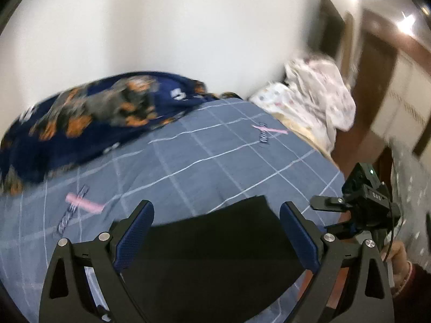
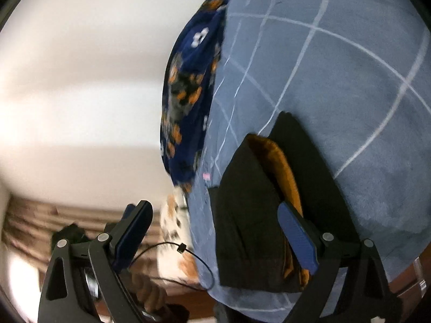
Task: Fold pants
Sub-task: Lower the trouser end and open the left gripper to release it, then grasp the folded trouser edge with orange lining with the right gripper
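The black pants lie folded into a compact block on the blue checked bedspread, near its front edge. In the right wrist view the pants show an orange-brown lining at the open fold. My left gripper is open and empty, just above the pants. My right gripper is open and empty, with its right finger over the pants. The right gripper's body shows at the bed's right edge in the left wrist view.
A navy blanket with orange flowers is bunched at the back left of the bed against the white wall. A white patterned cloth lies at the far right corner. A brown wooden door stands at the right.
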The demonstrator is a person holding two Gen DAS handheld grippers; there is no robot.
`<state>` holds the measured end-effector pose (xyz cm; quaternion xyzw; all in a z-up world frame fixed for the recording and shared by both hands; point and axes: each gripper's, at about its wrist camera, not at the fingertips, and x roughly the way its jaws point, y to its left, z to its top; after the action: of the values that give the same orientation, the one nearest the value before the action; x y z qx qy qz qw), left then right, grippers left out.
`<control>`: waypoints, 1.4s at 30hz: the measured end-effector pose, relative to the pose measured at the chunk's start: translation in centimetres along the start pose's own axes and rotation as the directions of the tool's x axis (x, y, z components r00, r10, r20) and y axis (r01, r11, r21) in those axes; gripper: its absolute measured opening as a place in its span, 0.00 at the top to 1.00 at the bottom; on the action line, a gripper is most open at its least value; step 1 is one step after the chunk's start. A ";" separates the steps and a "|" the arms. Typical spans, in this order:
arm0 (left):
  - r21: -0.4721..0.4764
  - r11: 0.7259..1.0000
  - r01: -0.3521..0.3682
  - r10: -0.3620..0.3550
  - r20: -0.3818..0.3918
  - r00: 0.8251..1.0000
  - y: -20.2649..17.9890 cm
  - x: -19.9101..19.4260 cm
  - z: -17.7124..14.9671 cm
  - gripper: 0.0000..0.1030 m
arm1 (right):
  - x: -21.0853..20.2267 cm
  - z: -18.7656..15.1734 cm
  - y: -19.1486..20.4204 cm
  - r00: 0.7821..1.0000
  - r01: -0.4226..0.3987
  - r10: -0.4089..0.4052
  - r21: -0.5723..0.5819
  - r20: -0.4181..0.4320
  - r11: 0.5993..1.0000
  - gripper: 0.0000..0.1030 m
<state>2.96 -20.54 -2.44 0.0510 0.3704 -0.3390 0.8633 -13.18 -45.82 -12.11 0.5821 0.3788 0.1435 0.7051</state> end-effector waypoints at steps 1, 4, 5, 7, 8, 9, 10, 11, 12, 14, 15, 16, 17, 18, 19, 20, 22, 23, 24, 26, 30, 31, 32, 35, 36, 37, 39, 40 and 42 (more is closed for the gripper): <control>-0.018 1.000 -0.010 0.010 0.003 1.000 0.7 -0.4 -0.6 0.09 | 0.2 -0.1 0.2 1.000 0.000 -0.001 -0.019 -0.024 1.000 0.16; -0.057 0.997 -0.049 0.049 -0.004 0.999 2.8 -1.8 -3.1 0.09 | 0.9 -1.1 0.1 0.994 0.041 -0.046 -0.053 -0.095 0.998 0.18; -0.065 0.995 -0.074 0.073 -0.020 0.997 3.7 -2.0 -4.2 0.09 | 0.9 -1.6 -0.2 0.992 0.055 -0.061 -0.059 -0.110 0.997 0.18; -0.086 0.992 -0.089 0.085 -0.055 0.995 4.8 -2.1 -6.1 0.09 | 0.5 -2.1 -0.9 0.989 0.094 -0.100 -0.056 -0.111 0.994 0.18; -0.108 0.990 -0.090 0.082 -0.081 0.993 5.6 -2.0 -7.0 0.09 | 0.1 -2.2 -1.2 0.988 0.115 -0.120 -0.054 -0.100 0.992 0.18; -0.137 0.986 -0.093 0.078 -0.107 0.991 6.5 -1.8 -8.0 0.09 | -0.1 -2.1 -1.5 0.987 0.128 -0.132 -0.049 -0.089 0.991 0.18; -0.167 0.981 -0.099 0.078 -0.127 0.989 7.2 -1.5 -8.9 0.09 | -0.3 -1.9 -1.8 0.987 0.138 -0.140 -0.037 -0.081 0.990 0.18; -0.191 0.976 -0.105 0.079 -0.141 0.987 7.7 -1.4 -9.6 0.09 | -0.2 -1.7 -2.2 0.986 0.144 -0.146 -0.026 -0.081 0.989 0.18; -0.225 0.969 -0.106 0.071 -0.156 0.985 8.4 -1.2 -10.5 0.09 | 0.1 -1.5 -2.3 0.984 0.154 -0.156 -0.029 -0.090 0.988 0.18; -0.286 0.954 -0.094 0.047 -0.169 0.985 9.4 -0.9 -11.7 0.09 | 1.0 -1.2 -2.4 0.975 0.189 -0.194 -0.048 -0.112 0.981 0.18; -0.306 0.948 -0.091 0.040 -0.169 0.985 9.5 -0.8 -12.1 0.09 | 1.6 -1.2 -2.4 0.968 0.211 -0.216 -0.058 -0.128 0.976 0.18; -0.327 0.941 -0.087 0.033 -0.167 0.985 9.8 -0.9 -12.6 0.09 | 2.2 -1.1 -2.5 0.961 0.229 -0.236 -0.067 -0.142 0.971 0.18; -0.338 0.938 -0.083 0.028 -0.164 0.986 9.9 -0.9 -12.8 0.09 | 2.6 -1.0 -2.6 0.956 0.243 -0.252 -0.073 -0.151 0.967 0.18; -0.345 0.935 -0.079 0.024 -0.162 0.987 10.1 -0.9 -13.1 0.09 | 2.9 -1.0 -2.6 0.954 0.245 -0.255 -0.077 -0.158 0.966 0.18; -0.348 0.934 -0.078 0.022 -0.163 0.986 10.2 -0.9 -13.2 0.09 | 3.4 -1.0 -2.5 0.955 0.232 -0.243 -0.083 -0.171 0.969 0.19; -0.351 0.933 -0.080 0.021 -0.167 0.986 10.3 -0.9 -13.5 0.09 | 3.7 -1.1 -2.2 0.954 0.221 -0.236 -0.096 -0.186 0.970 0.25; -0.356 0.931 -0.081 0.020 -0.173 0.985 10.4 -0.7 -13.6 0.09 | 5.0 -1.3 -1.5 0.937 0.251 -0.282 -0.165 -0.206 0.954 0.52; -0.360 0.929 -0.081 0.018 -0.177 0.984 10.4 -0.5 -13.8 0.09 | 5.7 -1.5 -1.2 0.921 0.287 -0.330 -0.209 -0.208 0.935 0.65; -0.363 0.928 -0.082 0.016 -0.181 0.983 10.5 -0.5 -13.9 0.09 | 6.2 -1.5 -1.2 0.910 0.306 -0.354 -0.230 -0.215 0.924 0.68; -0.369 0.926 -0.085 0.015 -0.191 0.981 10.5 -0.3 -14.1 0.09 | 6.8 -1.5 -1.2 0.903 0.313 -0.368 -0.248 -0.223 0.917 0.77; -0.387 0.918 -0.093 0.013 -0.205 0.979 10.8 -0.1 -13.9 0.09 | 6.2 -0.9 -0.2 0.921 0.281 -0.338 -0.273 -0.192 0.920 0.86; -0.394 0.914 -0.090 0.010 -0.202 0.979 10.9 -0.1 -13.8 0.09 | 5.8 -0.6 0.5 0.928 0.271 -0.329 -0.289 -0.175 0.918 0.87; -0.405 0.910 -0.089 0.009 -0.194 0.981 11.0 -0.3 -13.6 0.09 | 5.3 -0.2 1.1 0.937 0.254 -0.310 -0.296 -0.160 0.921 0.87; -0.411 0.907 -0.092 0.017 -0.184 0.983 11.1 -0.2 -13.4 0.09 | 3.0 1.1 2.5 0.960 0.208 -0.254 -0.312 -0.116 0.927 0.88; -0.407 0.908 -0.098 0.021 -0.190 0.982 11.1 0.0 -13.5 0.09 | 3.1 1.6 2.6 0.962 0.206 -0.250 -0.312 -0.107 0.927 0.88; -0.403 0.909 -0.103 0.022 -0.201 0.979 10.9 0.4 -13.5 0.09 | 2.7 2.0 2.2 0.965 0.201 -0.241 -0.297 -0.103 0.934 0.88; -0.399 0.911 -0.106 0.013 -0.227 0.974 10.7 1.3 -13.8 0.09 | 2.5 2.6 -0.4 0.967 0.196 -0.226 -0.220 -0.119 0.956 0.88; -0.402 0.910 -0.103 0.004 -0.240 0.971 10.5 1.9 -13.9 0.09 | 2.5 2.7 -1.9 0.966 0.200 -0.225 -0.181 -0.131 0.963 0.88; -0.398 0.912 -0.098 -0.008 -0.255 0.967 10.1 2.6 -14.1 0.09 | 2.3 2.4 -5.3 0.970 0.182 -0.191 -0.076 -0.148 0.980 0.88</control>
<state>1.98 -9.43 -16.02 -0.0790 0.5380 -0.2251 0.8085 -11.29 -47.55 -17.83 0.5088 0.4806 0.1331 0.7018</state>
